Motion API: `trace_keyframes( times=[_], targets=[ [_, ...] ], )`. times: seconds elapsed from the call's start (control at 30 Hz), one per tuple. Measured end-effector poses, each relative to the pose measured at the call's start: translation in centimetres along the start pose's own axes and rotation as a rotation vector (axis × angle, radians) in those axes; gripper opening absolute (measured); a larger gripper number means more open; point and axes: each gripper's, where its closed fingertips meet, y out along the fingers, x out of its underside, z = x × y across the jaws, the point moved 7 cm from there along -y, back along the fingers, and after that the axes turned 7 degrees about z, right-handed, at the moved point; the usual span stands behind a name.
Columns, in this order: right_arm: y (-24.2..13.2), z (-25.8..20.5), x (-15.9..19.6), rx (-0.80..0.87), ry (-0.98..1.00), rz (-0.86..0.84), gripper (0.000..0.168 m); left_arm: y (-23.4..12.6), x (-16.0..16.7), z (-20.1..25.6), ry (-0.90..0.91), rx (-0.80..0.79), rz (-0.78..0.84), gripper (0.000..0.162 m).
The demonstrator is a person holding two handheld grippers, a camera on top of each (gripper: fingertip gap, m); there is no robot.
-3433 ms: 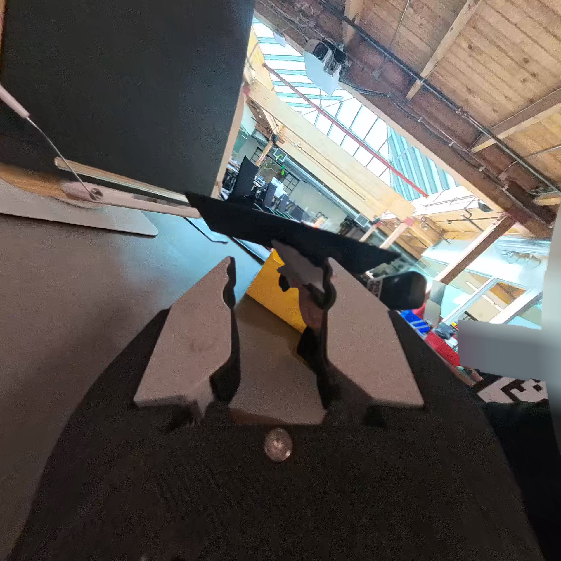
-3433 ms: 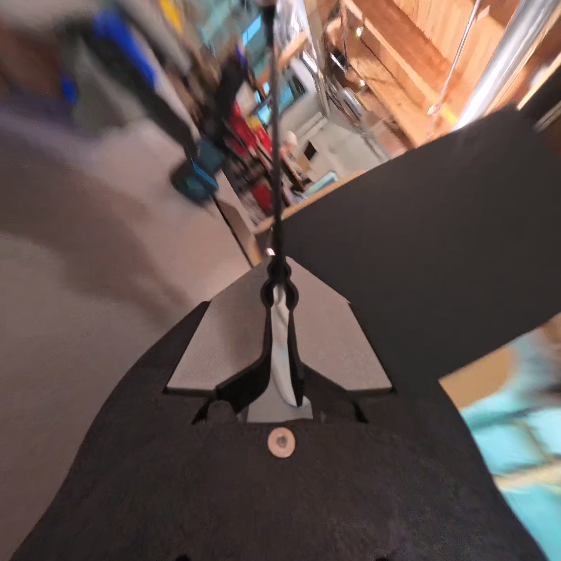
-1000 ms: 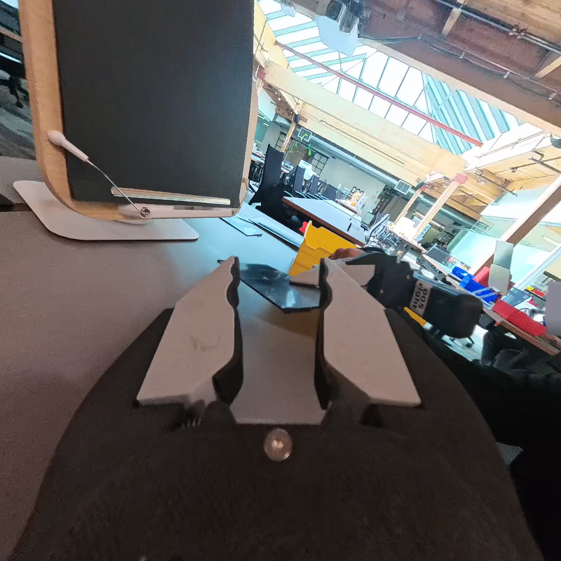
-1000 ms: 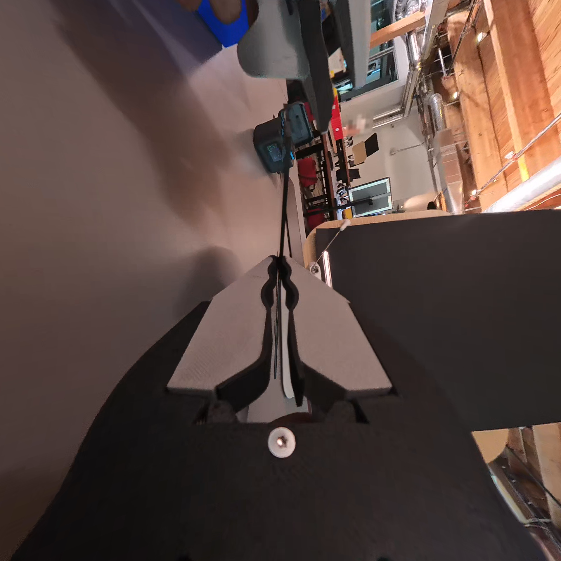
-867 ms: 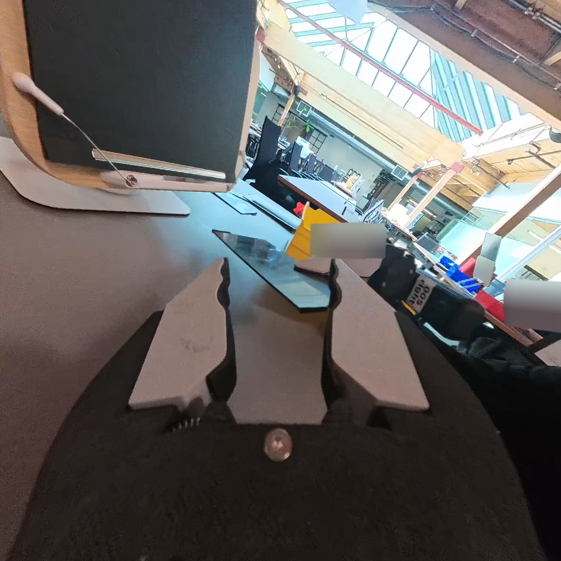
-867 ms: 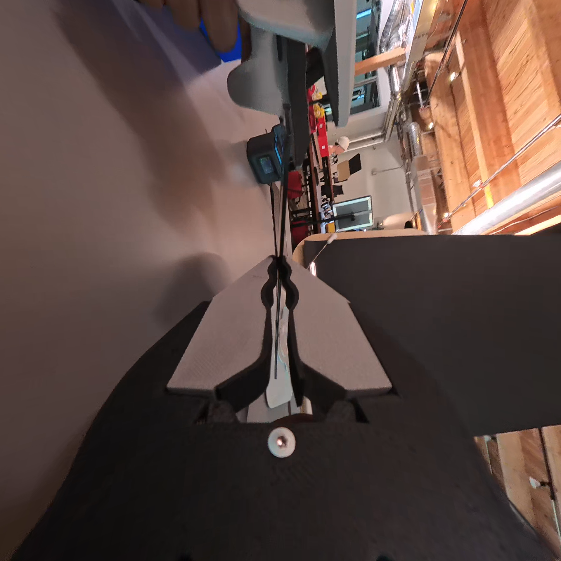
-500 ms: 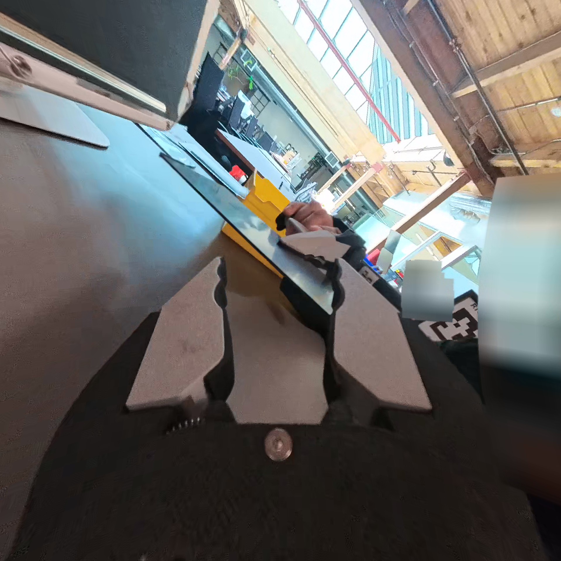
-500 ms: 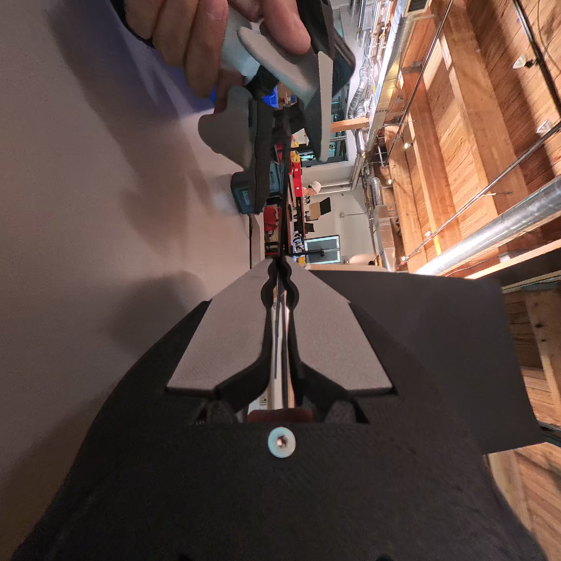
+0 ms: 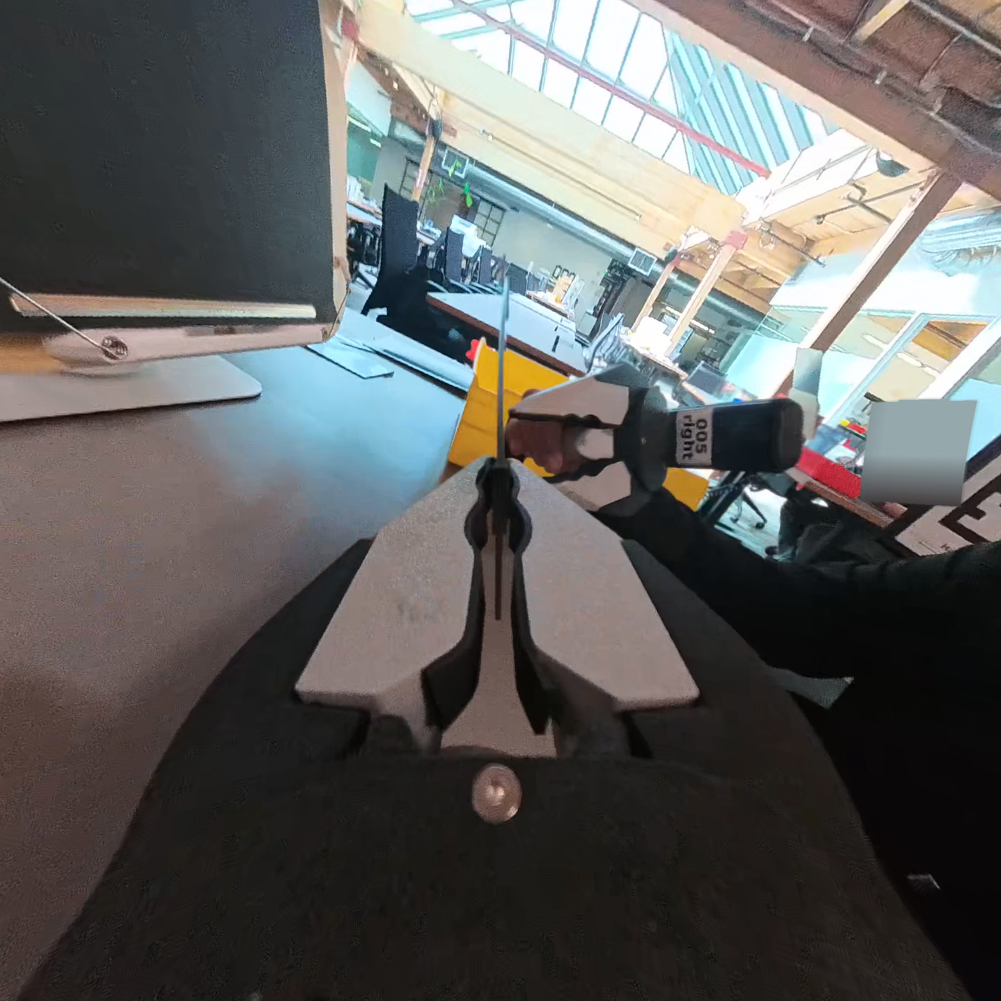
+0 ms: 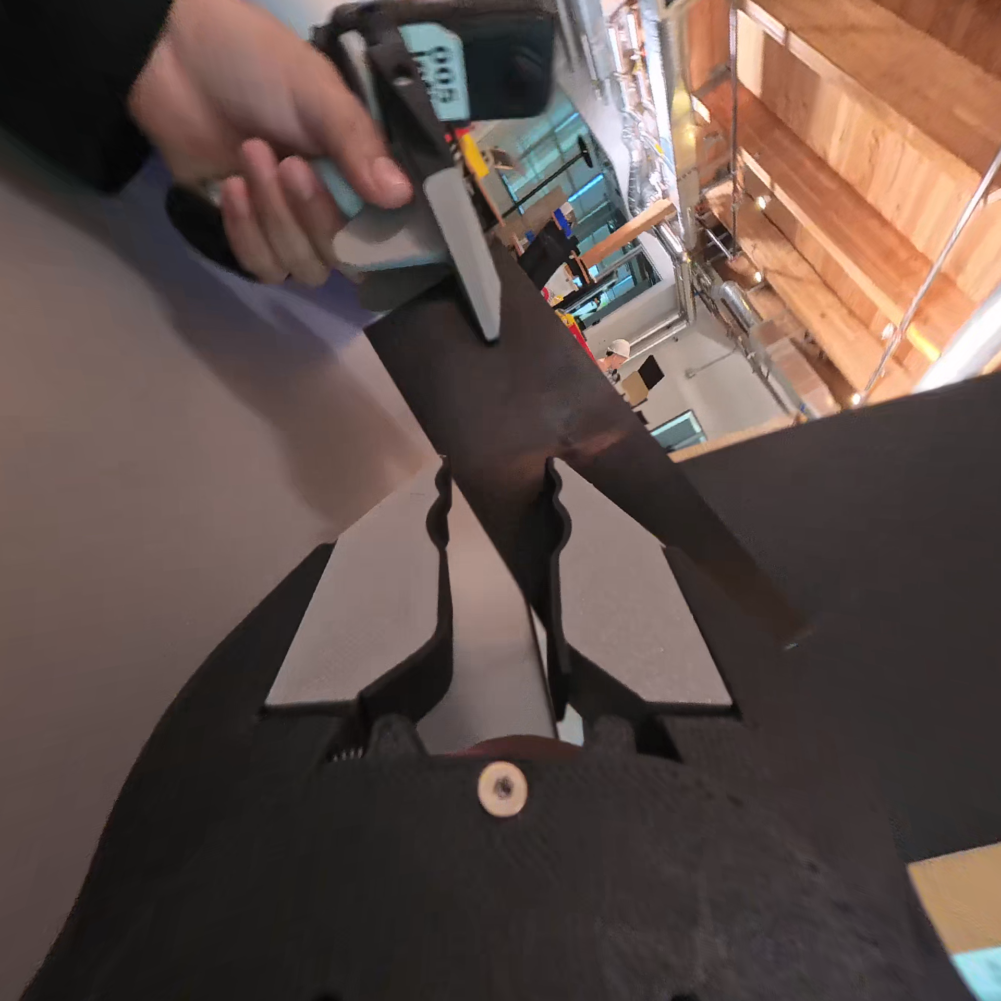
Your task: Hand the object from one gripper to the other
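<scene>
**Two wrist cameras, facing each other across the handover**

The left wrist view sits just behind the left gripper (image 9: 497, 476), looking forward along its fingers, level over the grey table (image 9: 162, 514) toward an open hall and skylights. The right wrist view sits behind the right gripper (image 10: 495, 476) and is rolled sideways, so the table (image 10: 135, 433) rises along the left and ceiling beams stand on the right. Both are very near the thin black plate (image 9: 502, 368) (image 10: 520, 411). Each sees the other gripper (image 9: 574, 428) (image 10: 460, 265), and both catch the dark panel (image 9: 162, 146) (image 10: 866, 541).
</scene>
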Motion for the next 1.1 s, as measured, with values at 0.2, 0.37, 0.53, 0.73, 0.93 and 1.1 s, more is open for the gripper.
trace_keyframes(
  times=[0.2,0.37,0.53,0.73,0.93,1.1],
  targets=[
    [-0.6,1.8,0.0,0.007,0.378,0.085,0.027,-0.9,-1.5,0.9,0.168,-0.086,0.120,0.000],
    [-1.3,2.9,0.1,0.074,0.408,0.103,0.025,-0.6,-1.2,4.0,0.783,-0.244,0.003,0.000],
    [-0.3,1.1,0.6,-0.004,0.316,0.009,0.030,1.3,1.6,6.4,1.106,-0.159,-0.144,0.001],
    [0.6,-1.7,0.4,-0.169,0.155,-0.026,0.006,2.0,3.7,6.6,1.180,-0.088,-0.262,0.000],
    [0.5,-0.7,0.4,-0.015,-0.111,-0.072,0.000,1.5,2.5,6.2,0.982,-0.110,-0.153,0.027],
    [-0.3,1.2,0.0,0.176,-0.245,-0.075,0.000,-0.3,-0.8,6.0,0.658,-0.060,0.073,0.035]
  ],
)
